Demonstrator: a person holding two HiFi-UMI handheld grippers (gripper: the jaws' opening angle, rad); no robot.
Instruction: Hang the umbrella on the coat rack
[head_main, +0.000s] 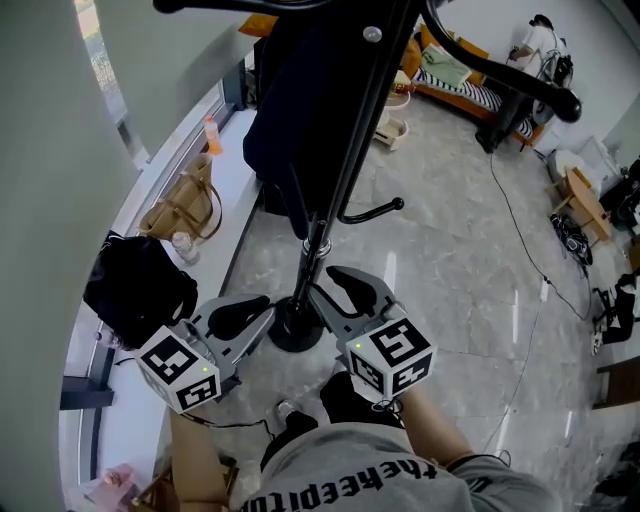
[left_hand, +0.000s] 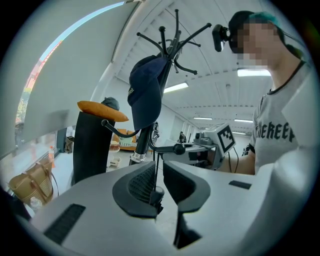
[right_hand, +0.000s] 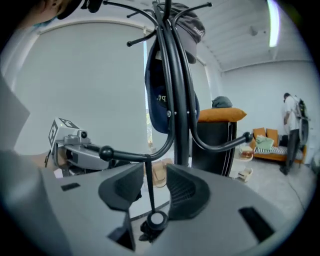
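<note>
The black coat rack (head_main: 350, 130) (right_hand: 180, 100) stands right in front of me, a navy cap (left_hand: 145, 95) on its upper pegs. One low hook (right_hand: 125, 156) (left_hand: 170, 149) reaches out between both grippers. From it hangs the umbrella's thin black strap (right_hand: 149, 185) (left_hand: 156, 165), ending at the umbrella's round end (right_hand: 157, 219) (left_hand: 157, 192). The umbrella's body is hidden under the jaws. My left gripper (head_main: 268, 318) (left_hand: 159, 170) and right gripper (head_main: 322, 285) (right_hand: 154, 187) flank the pole. Each has its jaws apart around the strap, pads not pressing it.
The rack's round base (head_main: 295, 330) sits on the marble floor just ahead of my feet. A tan handbag (head_main: 185, 210) and a black bag (head_main: 140, 285) rest on the window ledge at left. A black chair with an orange top (right_hand: 215, 145) stands behind the rack. Cables (head_main: 530, 250) cross the floor at right.
</note>
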